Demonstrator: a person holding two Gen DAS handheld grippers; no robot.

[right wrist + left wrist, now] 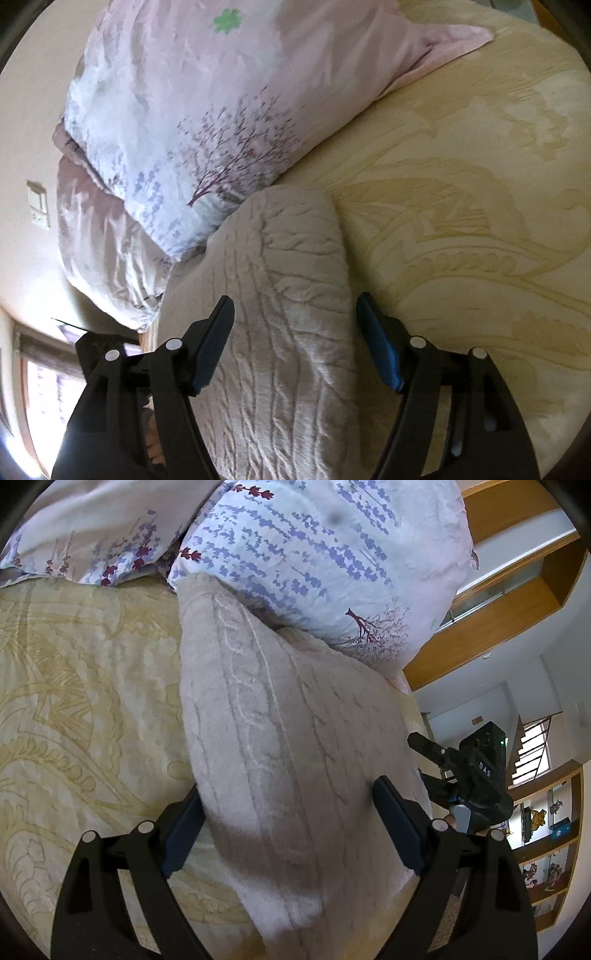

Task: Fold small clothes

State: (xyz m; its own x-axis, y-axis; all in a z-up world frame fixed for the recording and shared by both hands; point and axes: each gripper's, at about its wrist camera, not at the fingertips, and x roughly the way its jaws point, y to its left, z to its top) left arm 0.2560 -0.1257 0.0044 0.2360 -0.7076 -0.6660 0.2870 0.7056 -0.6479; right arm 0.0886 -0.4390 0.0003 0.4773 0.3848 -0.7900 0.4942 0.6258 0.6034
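1. A pale pink cable-knit garment [280,746], folded into a long strip, lies on a cream patterned bedspread [85,686], its far end touching a floral lilac-printed pillow [314,554].
2. The left gripper [286,825] hangs wide apart, its fingers straddling the strip.
3. The right gripper [293,339] is likewise spread wide across the knit, gripping nothing.
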